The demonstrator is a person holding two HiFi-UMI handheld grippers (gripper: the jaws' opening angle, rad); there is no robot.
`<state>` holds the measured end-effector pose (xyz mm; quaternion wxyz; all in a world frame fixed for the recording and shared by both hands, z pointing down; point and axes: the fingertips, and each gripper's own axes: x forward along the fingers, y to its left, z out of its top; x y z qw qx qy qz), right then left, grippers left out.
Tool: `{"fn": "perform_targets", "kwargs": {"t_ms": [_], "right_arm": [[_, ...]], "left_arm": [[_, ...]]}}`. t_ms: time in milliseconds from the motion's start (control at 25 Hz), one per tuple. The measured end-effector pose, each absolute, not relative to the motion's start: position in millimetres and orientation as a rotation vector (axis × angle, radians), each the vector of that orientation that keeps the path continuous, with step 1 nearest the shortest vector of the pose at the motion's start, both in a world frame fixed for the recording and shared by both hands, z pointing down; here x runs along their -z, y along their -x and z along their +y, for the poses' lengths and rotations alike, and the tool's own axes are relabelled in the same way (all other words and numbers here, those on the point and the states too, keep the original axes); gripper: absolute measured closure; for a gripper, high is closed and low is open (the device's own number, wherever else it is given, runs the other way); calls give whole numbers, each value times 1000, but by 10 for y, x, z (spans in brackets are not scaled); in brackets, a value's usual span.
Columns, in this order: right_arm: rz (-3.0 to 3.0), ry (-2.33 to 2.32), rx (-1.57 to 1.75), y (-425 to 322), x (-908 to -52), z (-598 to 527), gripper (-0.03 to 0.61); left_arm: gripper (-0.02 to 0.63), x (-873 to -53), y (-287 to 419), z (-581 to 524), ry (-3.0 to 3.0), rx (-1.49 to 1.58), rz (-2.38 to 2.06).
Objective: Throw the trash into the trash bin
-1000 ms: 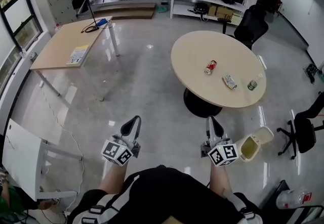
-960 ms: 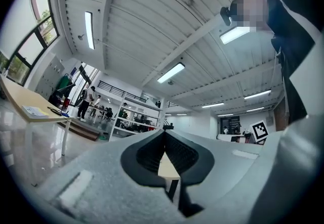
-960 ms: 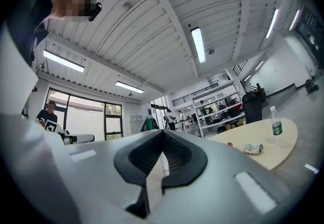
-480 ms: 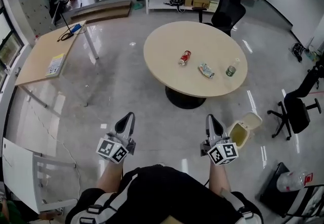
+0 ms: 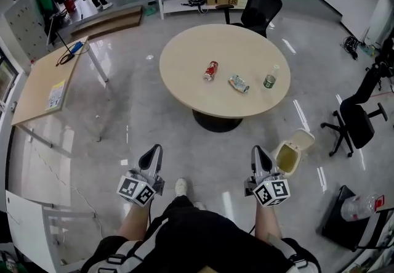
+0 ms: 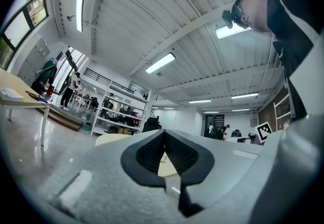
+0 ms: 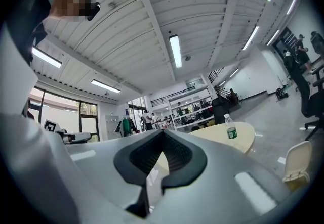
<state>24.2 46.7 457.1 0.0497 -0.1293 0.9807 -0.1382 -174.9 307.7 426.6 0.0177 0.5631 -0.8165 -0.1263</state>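
- Two tools clenched, empty: your left gripper (image 5: 153, 151), right gripper (image 5: 257, 151).
- Round table (image 5: 184, 62), ahead of both: nearer than before.
- Trash bin (image 5: 288, 158): just beside right gripper.

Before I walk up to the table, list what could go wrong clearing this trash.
1. The red can lies on its side on the round table; a nudge could roll it away.
2. The bottle stands upright toward the table's edge and may topple.
3. The trash bin sits on the floor beside the right tongs; a foot could knock it.
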Motion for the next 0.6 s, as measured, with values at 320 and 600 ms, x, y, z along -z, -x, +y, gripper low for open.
{"fn": "perform_targets", "kwargs": {"t_ms": [320,600], "right_arm": [[2993,529,433,60,-4596,234,574],[2986,599,356,643,-4453,-5,574]], "left_arm": [[614,-4494,2278,2691,-1815,424,-2442],[614,-4235,2951,2249,-1914,429,-2414]]}}
